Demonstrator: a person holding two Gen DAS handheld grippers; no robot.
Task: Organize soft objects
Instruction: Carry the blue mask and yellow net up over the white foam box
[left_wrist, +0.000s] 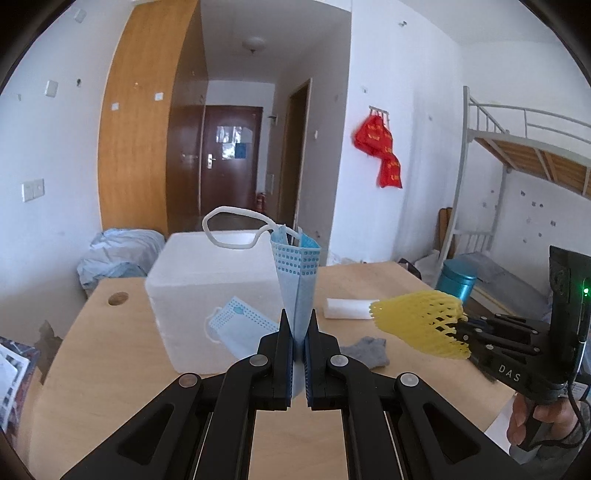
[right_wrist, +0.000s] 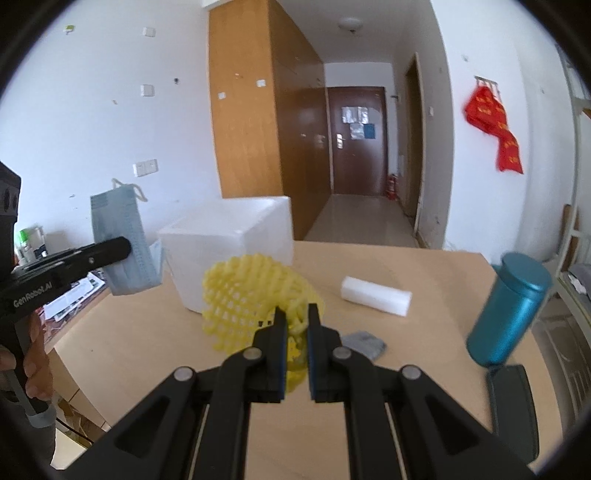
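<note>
Now, left claw (left_wrist: 298, 317): pinching a folded blue face mask (left_wrist: 297, 269) upright, centre frame.
Right claw (right_wrist: 295, 317): clamped on yellow foam netting (right_wrist: 251, 295), lower centre.
Technique: probably carry both over the white foam box (left_wrist: 207, 280) before releasing.
Bench (right_wrist: 424, 332): pale wood, holding a grey cloth (right_wrist: 364, 343) and teal canister (right_wrist: 511, 310).
Room: white walls.

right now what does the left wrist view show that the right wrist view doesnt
Only the left wrist view: a second mask leaning against the foam box, the bunk bed, and the right gripper from the side, shut on the yellow net.

Only the right wrist view: the whole teal can, and the left gripper from the side, shut on its mask.

Both: the box, net, held mask, white roll, grey cloth, table, red cloth on the wall, and door.
</note>
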